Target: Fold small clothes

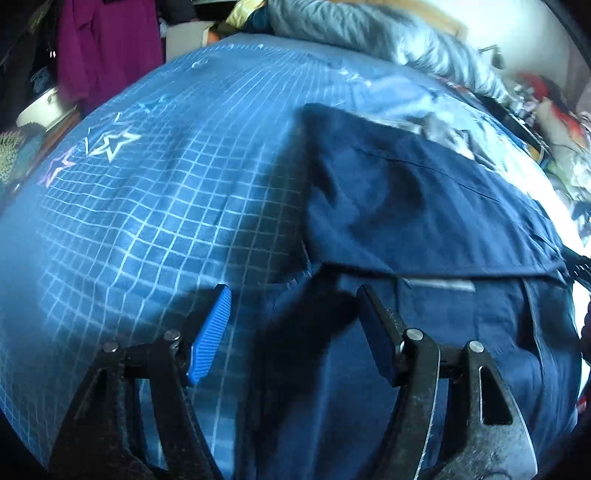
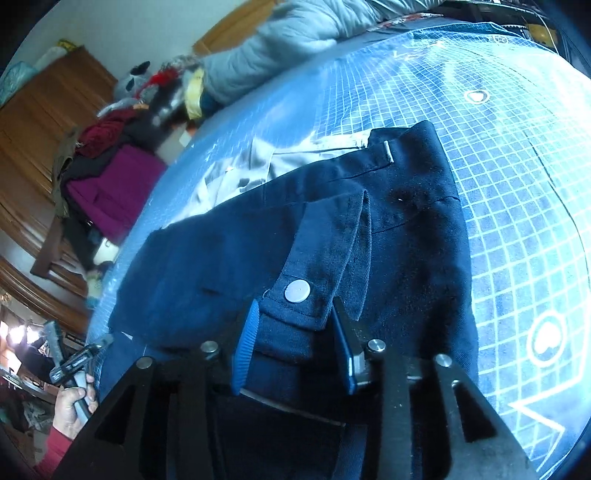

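A pair of navy shorts [image 1: 424, 206] lies partly folded on a blue grid-patterned bed sheet [image 1: 166, 192]. My left gripper [image 1: 291, 295] is open and empty, just above the shorts' near left edge. In the right wrist view the shorts [image 2: 229, 254] fill the middle, with grey pocket lining [image 2: 295, 162] showing at the far side. My right gripper [image 2: 291, 314] is shut on the waistband tab [image 2: 321, 258], which carries a silver snap button [image 2: 297, 291].
A grey quilt [image 1: 369, 33] is bunched at the head of the bed. A purple garment [image 1: 107, 48] hangs at the left. A clothes pile [image 2: 122, 147] and wooden wardrobe [image 2: 44, 110] stand beside the bed. A hand with the other gripper [image 2: 74, 369] shows lower left.
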A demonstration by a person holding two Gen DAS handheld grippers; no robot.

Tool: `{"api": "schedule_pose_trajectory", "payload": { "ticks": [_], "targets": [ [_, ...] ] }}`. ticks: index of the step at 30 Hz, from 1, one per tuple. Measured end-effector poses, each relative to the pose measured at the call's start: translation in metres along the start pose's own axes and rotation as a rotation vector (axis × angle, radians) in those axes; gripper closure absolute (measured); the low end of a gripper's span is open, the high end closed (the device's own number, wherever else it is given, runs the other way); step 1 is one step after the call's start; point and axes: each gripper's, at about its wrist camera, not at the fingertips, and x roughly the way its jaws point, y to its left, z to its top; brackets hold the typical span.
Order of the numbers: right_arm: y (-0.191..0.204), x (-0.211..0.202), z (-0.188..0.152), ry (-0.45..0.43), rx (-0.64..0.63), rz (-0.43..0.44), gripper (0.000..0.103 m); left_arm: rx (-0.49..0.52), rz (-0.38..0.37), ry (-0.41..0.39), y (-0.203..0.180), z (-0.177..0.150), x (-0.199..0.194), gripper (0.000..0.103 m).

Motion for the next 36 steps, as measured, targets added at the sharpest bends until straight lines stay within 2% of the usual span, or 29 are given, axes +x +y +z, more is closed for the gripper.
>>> {"api": "schedule_pose_trajectory", "payload": {
  "ticks": [2,3,4,7,10,11,13,14,17,19,20,22,24,25,27,29,30,31,32,33,34,36],
  "targets": [
    [0.002,0.001,0.001,0.002,-0.006,-0.008,0.059,-0.034,0.021,-0.019,0.004,0.011,0.006,0.035],
    [0.004,0.001,0.001,0.003,-0.01,-0.013,0.058,-0.057,0.047,-0.03,0.009,0.016,0.007,0.042],
    [0.007,0.001,0.002,0.004,-0.015,-0.016,0.054,-0.09,0.048,-0.04,0.017,0.018,0.008,0.041],
    [0.014,0.006,0.002,0.011,-0.039,-0.019,0.049,-0.204,-0.082,-0.078,0.039,0.007,0.006,0.041],
    [0.016,0.007,0.0,0.013,-0.064,-0.02,0.052,-0.171,-0.039,-0.083,0.03,0.005,0.006,0.042],
    [0.014,0.005,0.0,0.013,-0.065,-0.032,0.061,-0.173,-0.043,-0.088,0.03,0.003,0.005,0.042],
    [0.008,-0.001,0.0,0.017,-0.05,-0.063,0.068,-0.19,-0.073,-0.094,0.033,0.001,0.002,0.042],
    [0.007,-0.009,0.0,0.008,-0.049,-0.095,0.062,-0.2,-0.085,-0.099,0.035,-0.001,0.003,0.041],
    [0.021,-0.04,0.006,-0.093,-0.08,-0.149,0.061,-0.193,-0.07,-0.103,0.037,0.002,0.003,0.041],
    [0.05,-0.044,0.019,-0.143,-0.125,-0.088,0.062,-0.197,-0.076,-0.111,0.04,0.001,0.002,0.041],
    [0.072,-0.035,0.029,-0.132,-0.152,-0.009,0.062,-0.203,-0.083,-0.112,0.042,0.004,0.003,0.041],
    [0.128,0.007,0.049,-0.015,-0.221,0.226,0.062,-0.205,-0.086,-0.115,0.042,0.004,0.003,0.041],
    [0.19,0.072,0.057,0.184,-0.284,0.493,0.062,-0.203,-0.083,-0.116,0.041,0.005,0.002,0.041],
    [0.219,0.107,0.057,0.269,-0.321,0.576,0.062,-0.206,-0.088,-0.116,0.042,0.004,0.002,0.041],
    [0.262,0.178,0.049,0.512,-0.352,0.708,0.062,-0.211,-0.098,-0.117,0.043,0.004,0.002,0.04],
    [0.288,0.24,0.035,0.713,-0.328,0.772,0.062,-0.218,-0.108,-0.118,0.044,0.004,0.001,0.04],
    [0.298,0.265,0.026,0.805,-0.328,0.78,0.062,-0.221,-0.115,-0.119,0.045,0.003,0.001,0.039],
    [0.304,0.286,0.02,0.848,-0.332,0.755,0.063,-0.225,-0.121,-0.12,0.046,0.003,0.001,0.039],
    [0.308,0.307,0.014,0.902,-0.316,0.747,0.078,-0.227,-0.125,-0.121,0.046,0.003,0.001,0.039],
    [0.312,0.321,0.011,0.941,-0.304,0.765,0.083,-0.23,-0.128,-0.122,0.047,0.003,0.0,0.04],
    [0.316,0.329,0.014,0.931,-0.323,0.749,0.088,-0.235,-0.136,-0.126,0.048,0.002,0.0,0.04],
    [0.322,0.341,0.027,0.891,-0.33,0.739,0.089,-0.247,-0.152,-0.131,0.05,0.002,-0.001,0.039]
  ]
}}
